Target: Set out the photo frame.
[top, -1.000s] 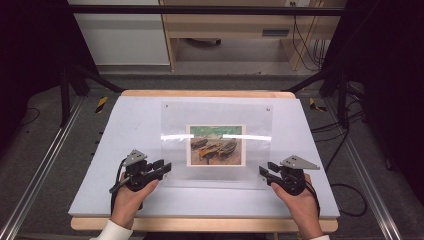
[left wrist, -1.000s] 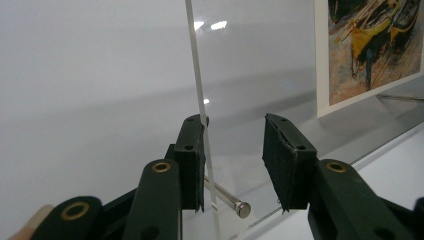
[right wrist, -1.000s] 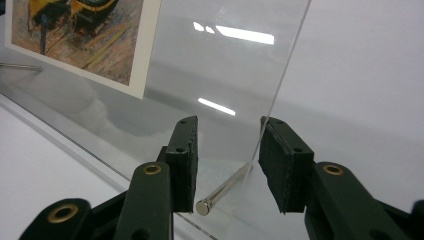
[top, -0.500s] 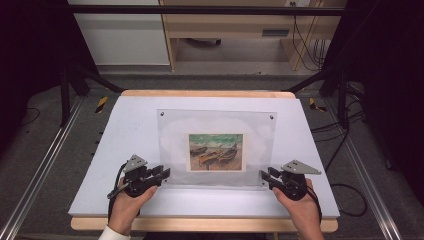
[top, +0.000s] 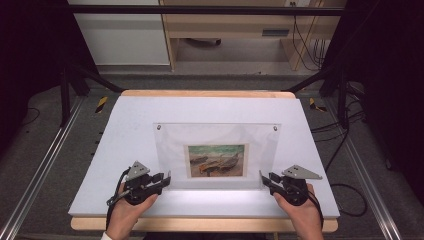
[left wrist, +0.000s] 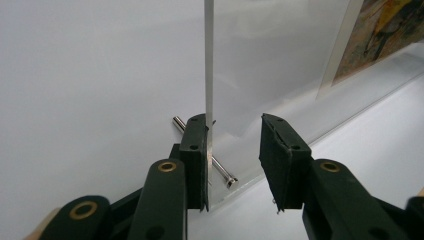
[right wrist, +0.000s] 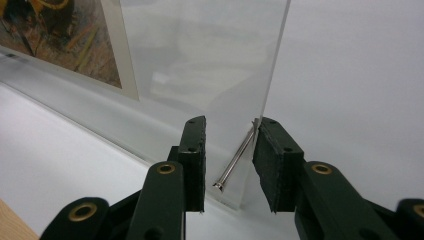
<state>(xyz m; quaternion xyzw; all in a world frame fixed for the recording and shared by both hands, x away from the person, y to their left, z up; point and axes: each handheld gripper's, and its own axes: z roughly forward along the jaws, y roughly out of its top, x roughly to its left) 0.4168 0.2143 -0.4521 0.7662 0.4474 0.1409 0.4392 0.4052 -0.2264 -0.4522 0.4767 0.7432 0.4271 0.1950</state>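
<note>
A clear acrylic picture panel [top: 215,137] stands on its bottom edge on the white tabletop [top: 125,120]. It holds a print of beached boats [top: 216,160]. My left gripper [top: 167,178] is at its lower left corner and my right gripper [top: 262,178] at its lower right. In the left gripper view, the panel's edge [left wrist: 209,60] rises just inside the left jaw of the open gripper [left wrist: 234,122], beside a metal standoff pin [left wrist: 220,170]. In the right gripper view, the open gripper [right wrist: 231,125] straddles the panel's edge [right wrist: 277,65], with a pin [right wrist: 235,162] between the jaws.
Small screws mark the panel's top corners [top: 158,127] [top: 275,128]. The wooden table edge [top: 200,223] runs just behind my hands. Metal rails [top: 40,170] and cables [top: 350,190] lie on the floor either side, and a wooden shelf unit [top: 225,30] stands beyond.
Both grippers and the panel have come nearer the table's front edge. The glare band that crossed the panel's middle now lies along its bottom edge.
</note>
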